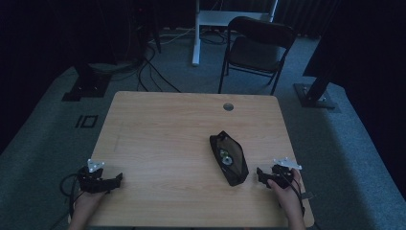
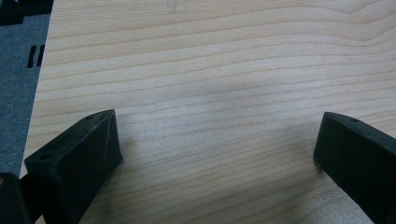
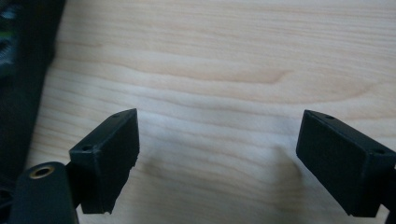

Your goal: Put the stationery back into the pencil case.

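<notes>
A black zip pouch (image 1: 229, 158) lies open on the wooden table (image 1: 163, 139), right of centre, with small pale and greenish items inside. My right gripper (image 1: 261, 173) rests on the table just right of the pouch's near end, jaws pointing left toward it. In the right gripper view the right gripper (image 3: 217, 149) is open over bare wood, and the pouch (image 3: 23, 70) fills the left edge. My left gripper (image 1: 117, 179) sits at the near left of the table. The left gripper (image 2: 217, 144) stands open with nothing between its jaws.
A round cable hole (image 1: 228, 106) sits near the table's far edge. A dark folding chair (image 1: 258, 48) stands behind the table. Cables (image 1: 143, 72) trail over the grey carpet at the back left, and black stand bases (image 1: 86, 86) flank the table.
</notes>
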`<state>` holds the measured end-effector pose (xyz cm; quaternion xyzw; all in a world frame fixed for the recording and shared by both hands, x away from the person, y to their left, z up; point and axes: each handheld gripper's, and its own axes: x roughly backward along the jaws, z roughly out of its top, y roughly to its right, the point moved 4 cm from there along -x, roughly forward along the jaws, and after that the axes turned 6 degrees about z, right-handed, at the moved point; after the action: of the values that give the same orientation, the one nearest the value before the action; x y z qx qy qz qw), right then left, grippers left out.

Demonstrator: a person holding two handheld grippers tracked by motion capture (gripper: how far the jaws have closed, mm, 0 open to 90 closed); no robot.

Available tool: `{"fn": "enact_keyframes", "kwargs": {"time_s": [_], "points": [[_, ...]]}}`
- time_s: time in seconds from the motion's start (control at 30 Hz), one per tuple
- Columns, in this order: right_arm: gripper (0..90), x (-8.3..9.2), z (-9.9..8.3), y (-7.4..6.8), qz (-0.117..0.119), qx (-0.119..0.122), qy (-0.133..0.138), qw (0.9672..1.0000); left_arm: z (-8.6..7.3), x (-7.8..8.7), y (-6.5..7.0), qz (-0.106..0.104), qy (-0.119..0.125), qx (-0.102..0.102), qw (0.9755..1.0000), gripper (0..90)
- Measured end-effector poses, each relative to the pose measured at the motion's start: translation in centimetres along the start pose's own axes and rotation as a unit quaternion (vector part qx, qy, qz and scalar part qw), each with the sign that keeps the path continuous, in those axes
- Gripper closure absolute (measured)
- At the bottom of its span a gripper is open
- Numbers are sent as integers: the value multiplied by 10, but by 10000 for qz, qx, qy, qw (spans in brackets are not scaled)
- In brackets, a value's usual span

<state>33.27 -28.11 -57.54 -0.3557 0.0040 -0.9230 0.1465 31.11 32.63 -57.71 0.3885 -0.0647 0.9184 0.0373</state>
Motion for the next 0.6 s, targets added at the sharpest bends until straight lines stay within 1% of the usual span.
{"fn": "enact_keyframes", "kwargs": {"time_s": [0.07, 0.17, 0.23, 0.3, 0.5, 0.53, 0.6], "points": [[132, 1, -2, 2, -112, -17, -33, 9999, 0, 0, 0, 0, 1, 1, 10000, 8], [132, 1, -6, 7, -285, -173, -64, 9994, 0, 0, 0, 0, 1, 1, 10000, 8], [132, 3, -7, 10, -370, -290, -6, 9989, 0, 0, 0, 0, 1, 1, 10000, 8], [124, 4, -9, 13, -482, -281, -90, 9984, 0, 0, 0, 0, 2, 2, 10000, 8], [123, 5, -9, 14, -577, -374, -87, 9976, 0, 0, 0, 0, 4, 1, 10000, 8], [123, 5, -9, 15, -629, -427, -82, 9971, 0, 0, 0, 0, 4, 3, 10000, 8], [123, 5, -9, 15, -637, -431, -76, 9970, 0, 0, 0, 1, 2, 1, 10000, 8]]}}
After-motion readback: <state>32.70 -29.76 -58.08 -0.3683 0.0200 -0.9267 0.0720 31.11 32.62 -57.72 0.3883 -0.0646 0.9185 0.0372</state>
